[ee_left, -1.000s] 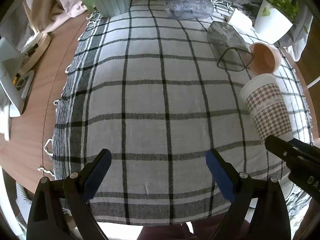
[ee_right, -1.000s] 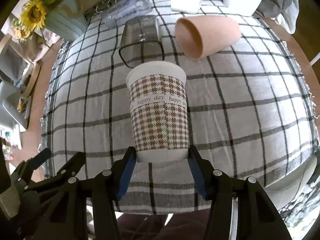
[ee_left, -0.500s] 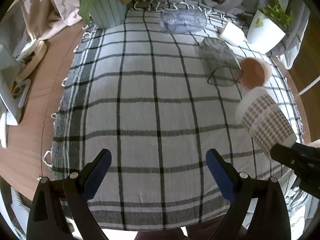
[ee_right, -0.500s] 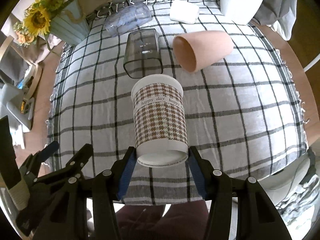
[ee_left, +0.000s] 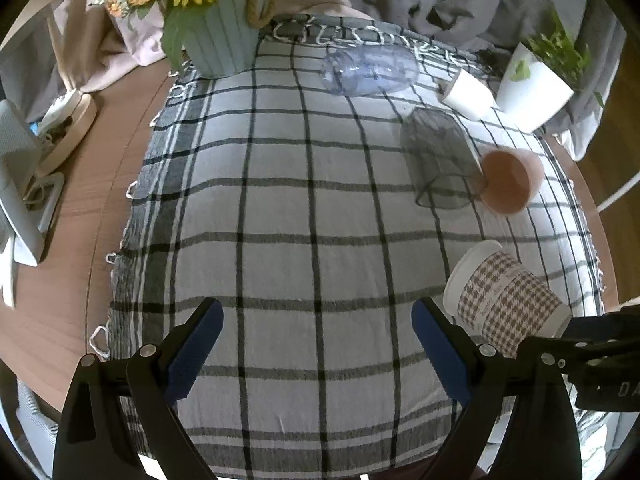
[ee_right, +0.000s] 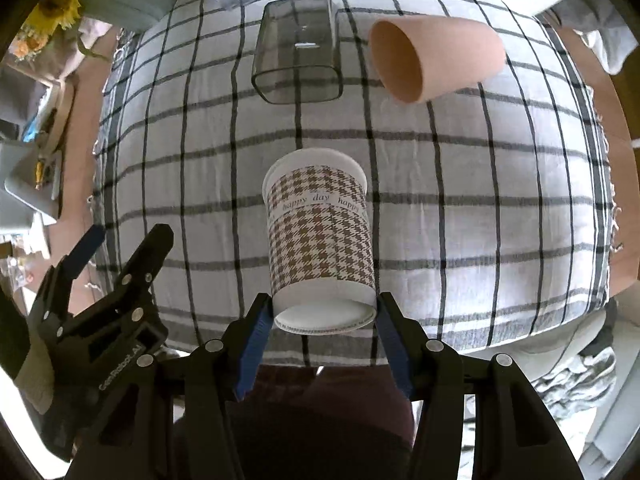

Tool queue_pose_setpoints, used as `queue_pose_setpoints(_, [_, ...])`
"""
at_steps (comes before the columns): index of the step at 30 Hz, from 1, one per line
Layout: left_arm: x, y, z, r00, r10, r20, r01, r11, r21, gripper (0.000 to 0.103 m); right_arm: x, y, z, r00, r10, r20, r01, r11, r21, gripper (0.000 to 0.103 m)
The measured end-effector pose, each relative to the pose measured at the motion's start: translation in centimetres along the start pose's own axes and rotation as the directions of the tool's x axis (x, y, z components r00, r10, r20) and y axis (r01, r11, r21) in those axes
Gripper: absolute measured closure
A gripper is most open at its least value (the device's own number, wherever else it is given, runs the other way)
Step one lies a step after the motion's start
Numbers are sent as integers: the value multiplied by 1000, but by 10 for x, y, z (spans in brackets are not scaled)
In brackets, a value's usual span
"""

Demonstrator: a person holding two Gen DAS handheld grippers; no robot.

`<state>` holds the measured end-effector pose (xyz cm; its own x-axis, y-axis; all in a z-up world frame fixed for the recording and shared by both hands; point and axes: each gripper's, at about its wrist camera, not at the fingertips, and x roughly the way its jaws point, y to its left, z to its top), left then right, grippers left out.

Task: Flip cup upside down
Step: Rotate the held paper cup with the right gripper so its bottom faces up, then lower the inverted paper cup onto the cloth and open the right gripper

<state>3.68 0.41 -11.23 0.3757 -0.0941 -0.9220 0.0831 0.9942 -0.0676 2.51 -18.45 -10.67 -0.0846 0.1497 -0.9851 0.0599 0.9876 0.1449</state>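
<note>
My right gripper [ee_right: 324, 316] is shut on the base end of a brown houndstooth paper cup [ee_right: 320, 236]. It holds the cup in the air above the checked cloth, tilted with its mouth pointing away and down. The cup also shows in the left wrist view [ee_left: 508, 304], at the lower right, lying nearly level in the right gripper's black fingers [ee_left: 580, 344]. My left gripper [ee_left: 316, 344] is open and empty above the near part of the cloth; it also shows in the right wrist view [ee_right: 120, 248].
On the checked cloth [ee_left: 312, 200] lie a smoky square glass [ee_right: 298, 48], a terracotta cup on its side [ee_right: 436, 60], a clear bottle [ee_left: 368, 68] and a small white cup [ee_left: 468, 94]. A sunflower pot [ee_left: 220, 40] and a white plant pot [ee_left: 532, 88] stand at the far edge.
My right gripper has lifted the houndstooth cup off the cloth and tipped it forward, mouth turning down. Both grippers have risen and pulled back from the table.
</note>
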Motion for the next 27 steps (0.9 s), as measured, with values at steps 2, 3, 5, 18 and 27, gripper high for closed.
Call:
queue_pose_setpoints(2, [1,4,3,1000,-2,-1,1,1000,-13,6,-3,5,7,1000,-9,10,9,1000,-23,50])
queue_pose_setpoints(3, [2,6,4,1000,-3,-2,3,1000,-18,6,-5,7,11,1000,-14,22,15,999,-29,50])
queue_pose_setpoints(5, [2,9,6,1000,-2,-1,2,1000,-28,6,-8,9,16,999,-25,40,27,999,-39,50])
queue_pose_setpoints(18, [9,26,13,999,43,-18,-44,997,-71,6,-8,26,46,991,-59,117,69,994,-88,50])
queue_pose_setpoints(27, [1,28,13,995,96,3,-96,994,-57,6,-5,32,48,986,-60,158,75,993,-96,49])
